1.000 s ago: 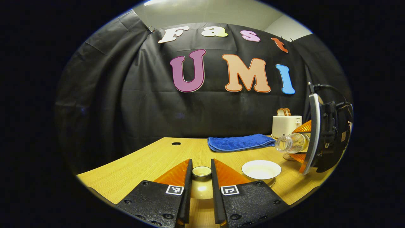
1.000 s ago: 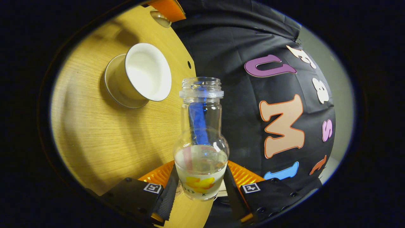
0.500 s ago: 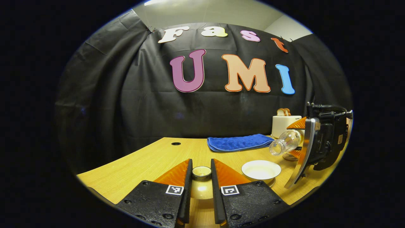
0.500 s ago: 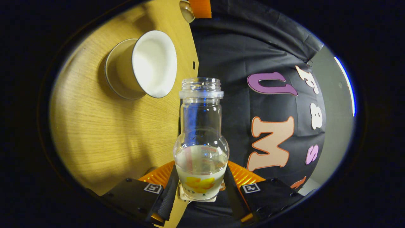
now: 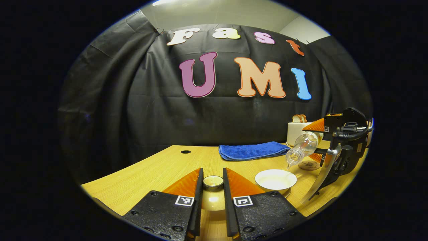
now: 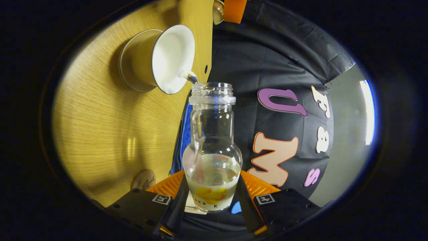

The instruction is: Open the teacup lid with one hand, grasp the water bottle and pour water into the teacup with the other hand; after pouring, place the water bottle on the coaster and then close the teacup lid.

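My left gripper (image 5: 213,171) is shut on the knob of the beige teacup lid (image 5: 213,200), held low over the table. To its right stands the white teacup (image 5: 275,179) on its saucer, uncovered. My right gripper (image 5: 313,141) is shut on the clear water bottle (image 5: 301,149), tilted neck-down over the cup's far rim. In the right gripper view the bottle (image 6: 212,150) sits between the fingers, about a third full. A thin stream runs from its mouth into the teacup (image 6: 167,57). The round coaster (image 5: 309,164) lies bare beyond the cup, and the coaster (image 6: 143,179) shows beside my finger.
A folded blue towel (image 5: 252,150) lies at the back of the wooden table (image 5: 150,174). A white toaster (image 5: 297,130) with bread stands behind the right gripper. A small cable hole (image 5: 185,151) sits at the far left of the table.
The right gripper has rolled the bottle further neck-down and brought its mouth to the cup's rim; water now runs out. The left gripper and lid have not moved.
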{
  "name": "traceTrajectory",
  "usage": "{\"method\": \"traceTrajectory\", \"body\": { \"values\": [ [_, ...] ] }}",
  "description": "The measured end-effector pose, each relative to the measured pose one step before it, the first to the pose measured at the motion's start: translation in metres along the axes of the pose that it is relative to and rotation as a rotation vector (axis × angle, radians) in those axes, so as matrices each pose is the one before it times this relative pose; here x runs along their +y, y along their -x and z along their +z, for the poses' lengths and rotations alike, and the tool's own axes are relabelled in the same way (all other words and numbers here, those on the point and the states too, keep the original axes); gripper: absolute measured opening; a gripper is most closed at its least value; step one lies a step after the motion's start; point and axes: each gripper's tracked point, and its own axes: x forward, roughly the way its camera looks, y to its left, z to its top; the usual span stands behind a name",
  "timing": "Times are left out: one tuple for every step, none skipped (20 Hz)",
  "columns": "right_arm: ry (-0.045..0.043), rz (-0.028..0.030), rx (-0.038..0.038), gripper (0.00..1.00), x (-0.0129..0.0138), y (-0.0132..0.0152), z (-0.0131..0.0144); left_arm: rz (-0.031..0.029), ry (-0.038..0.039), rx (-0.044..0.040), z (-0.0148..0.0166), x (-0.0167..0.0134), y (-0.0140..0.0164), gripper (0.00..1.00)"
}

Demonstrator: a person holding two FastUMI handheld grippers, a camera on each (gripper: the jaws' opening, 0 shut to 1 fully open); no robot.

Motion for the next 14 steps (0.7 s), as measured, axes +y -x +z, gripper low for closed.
{"method": "traceTrajectory", "body": {
  "values": [
    [0.02054, -0.01769, -0.00448, 0.77, -0.00431, 0.00076, 0.00096, -0.00016, -0.00002, 0.00034, 0.00058, -0.00003, 0.00046, 0.28],
    [0.01947, -0.02227, -0.00351, 0.77, -0.00411, 0.00133, 0.00185, -0.00005, 0.00029, 0.0002, -0.00104, 0.00004, -0.00024, 0.28],
    [0.0102, -0.01349, -0.00476, 0.77, -0.00115, 0.00223, 0.00126, 0.00028, 0.00009, -0.00015, 0.00038, -0.00003, -0.00053, 0.28],
    [0.00216, -0.01089, 0.00165, 0.77, -0.00068, 0.00213, -0.00052, 0.00512, -0.00112, -0.00013, 0.0001, 0.0018, 0.00003, 0.28],
    [0.00324, -0.01272, 0.001, 0.77, -0.00206, 0.00046, -0.00062, 0.00596, -0.00036, 0.00099, -0.00016, 0.00103, -0.0006, 0.28],
    [0.00575, -0.01787, -0.00127, 0.77, -0.00315, 0.00169, 0.00159, 0.00333, 0.00035, -0.00013, -0.00029, 0.00008, 0.00039, 0.28],
    [0.00837, -0.02258, -0.00458, 0.77, -0.00606, 0.00329, 0.00197, 0.00112, 0.00049, 0.00003, 0.00067, 0.00005, 0.00049, 0.28],
    [0.007, -0.02096, -0.00483, 0.76, -0.0045, 0.0021, 0.00228, 0.00034, 0.00009, 0.00031, -0.00116, -0.00037, -0.00033, 0.28],
    [0.00264, -0.01497, -0.00233, 0.75, -0.00353, -0.00293, -0.00289, 0.00117, 0.00078, -0.00029, 0.00054, 0.00017, -0.00003, 0.28],
    [0.00065, -0.00987, -0.00223, 0.75, -0.00405, -0.00216, -0.00036, 0.00244, -0.00008, 0.00128, 0.00011, 0.00045, 0.00059, 0.28],
    [0.0033, -0.01144, 0.00285, 0.75, -0.0092, -0.00188, -0.00456, 0.00213, 0.00055, 0.00011, 0.00003, 0.00021, -0.00044, 0.28],
    [0.00491, -0.01543, -0.00706, 0.75, -0.00454, 0.00079, -0.00057, 0.00036, -0.00064, -0.00051, -0.00043, 0.00023, -0.0011, 0.28],
    [0.01164, -0.0232, -0.00466, 0.76, -0.00685, 0.00218, 0.00202, 0.00008, -0.00021, -0.00004, 0.00054, -0.00004, 0.00022, 0.28],
    [0.01456, -0.02319, -0.00639, 0.76, -0.00816, 0.00207, 0.0013, 0.00013, -0.00015, -0.00008, -0.00056, 0.00018, 0.00044, 0.28]
  ]
}}
